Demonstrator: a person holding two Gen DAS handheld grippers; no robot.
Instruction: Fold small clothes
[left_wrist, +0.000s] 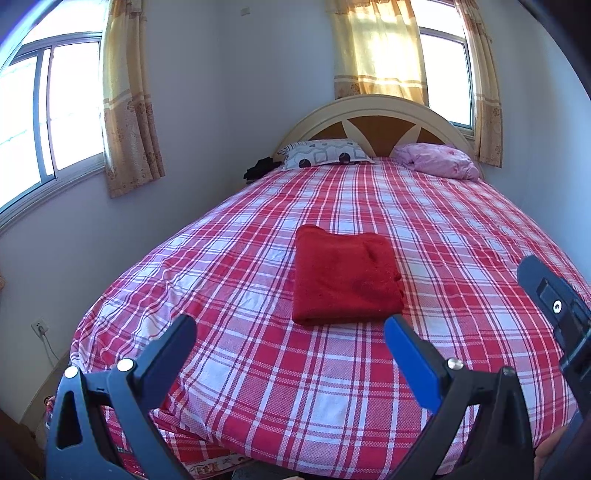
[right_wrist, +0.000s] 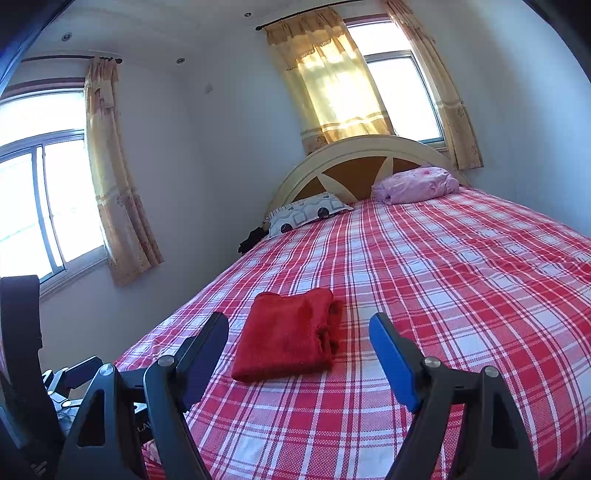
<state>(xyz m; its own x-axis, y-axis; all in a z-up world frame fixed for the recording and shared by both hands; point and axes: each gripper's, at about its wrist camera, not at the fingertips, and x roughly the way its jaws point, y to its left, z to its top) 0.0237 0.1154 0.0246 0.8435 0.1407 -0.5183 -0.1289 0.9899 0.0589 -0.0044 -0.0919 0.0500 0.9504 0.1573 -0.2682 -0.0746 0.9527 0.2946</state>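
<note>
No legible text or labels

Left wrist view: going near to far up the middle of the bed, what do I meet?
Open left gripper → red folded garment → bare stretch of plaid sheet → patterned pillow and pink bundle → headboard.

Left gripper (left_wrist: 290, 330) with jaws spread wide, nothing between the fingers, pointing forward and tilted downward. Right gripper (right_wrist: 299, 326) likewise agape and empty, angled slightly downward, positioned just beside the left.
</note>
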